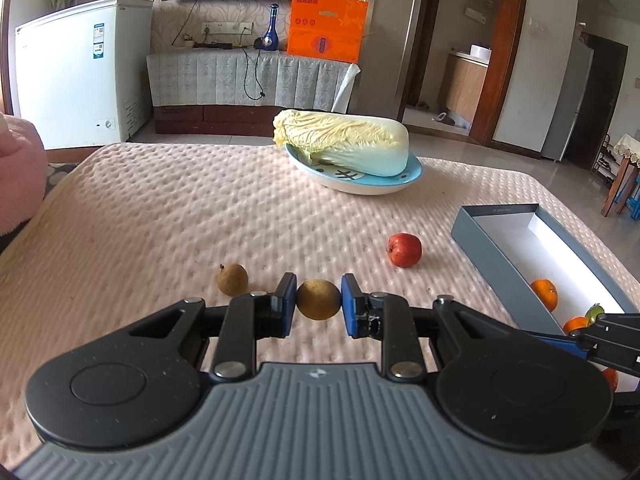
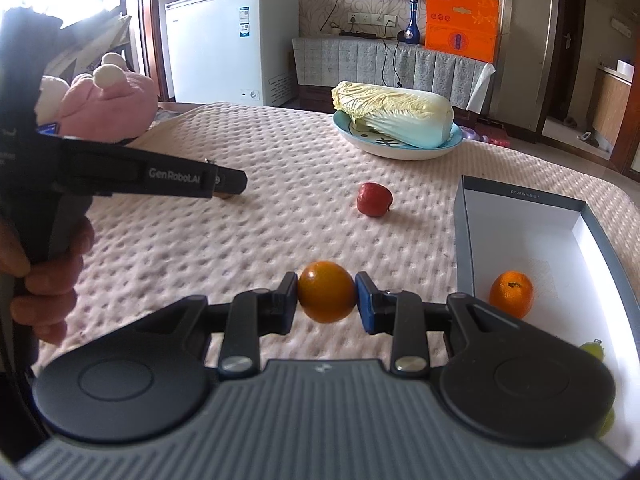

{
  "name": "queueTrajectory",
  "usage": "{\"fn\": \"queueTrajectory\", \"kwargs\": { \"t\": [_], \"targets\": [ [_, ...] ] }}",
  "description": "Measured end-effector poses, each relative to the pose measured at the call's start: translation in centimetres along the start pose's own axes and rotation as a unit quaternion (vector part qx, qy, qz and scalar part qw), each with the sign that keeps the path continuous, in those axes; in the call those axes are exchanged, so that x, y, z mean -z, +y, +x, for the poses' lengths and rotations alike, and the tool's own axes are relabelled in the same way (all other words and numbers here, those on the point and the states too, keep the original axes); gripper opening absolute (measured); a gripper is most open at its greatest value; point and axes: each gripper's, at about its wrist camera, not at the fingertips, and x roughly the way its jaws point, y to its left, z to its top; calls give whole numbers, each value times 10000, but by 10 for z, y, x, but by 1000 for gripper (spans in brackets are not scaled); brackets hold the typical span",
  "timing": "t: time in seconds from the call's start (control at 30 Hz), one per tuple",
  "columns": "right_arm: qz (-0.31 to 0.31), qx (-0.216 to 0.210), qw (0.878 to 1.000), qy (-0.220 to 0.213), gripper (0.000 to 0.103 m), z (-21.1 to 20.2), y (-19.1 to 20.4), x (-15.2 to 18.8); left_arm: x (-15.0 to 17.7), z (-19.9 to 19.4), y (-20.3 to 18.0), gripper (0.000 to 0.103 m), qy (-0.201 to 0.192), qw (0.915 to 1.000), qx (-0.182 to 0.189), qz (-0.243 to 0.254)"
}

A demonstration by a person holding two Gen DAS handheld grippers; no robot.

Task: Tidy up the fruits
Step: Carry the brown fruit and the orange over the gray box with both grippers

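Left gripper [image 1: 318, 300] clamped on a brown fruit [image 1: 318, 299]; right gripper [image 2: 326, 293] clamped on an orange [image 2: 327, 291]. Open box [image 2: 464, 240] just to the right, nearer the right gripper.

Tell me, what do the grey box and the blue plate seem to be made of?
The box looks like matte cardboard: thin straight walls, grey outside, white inside. The plate looks like glazed ceramic, perhaps melamine: a glossy blue rim with a painted pattern.

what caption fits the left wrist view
Left gripper clamps a brown fruit above the table; apple waits beside the box.
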Motion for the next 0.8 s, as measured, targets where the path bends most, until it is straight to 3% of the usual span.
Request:
{"fn": "queueTrajectory", "kwargs": {
  "t": [0.8],
  "targets": [
    [211,-92,9997,-88,34,-31,-24,7,1,6,-36,28,63,9997,129,205]
  ]
}}
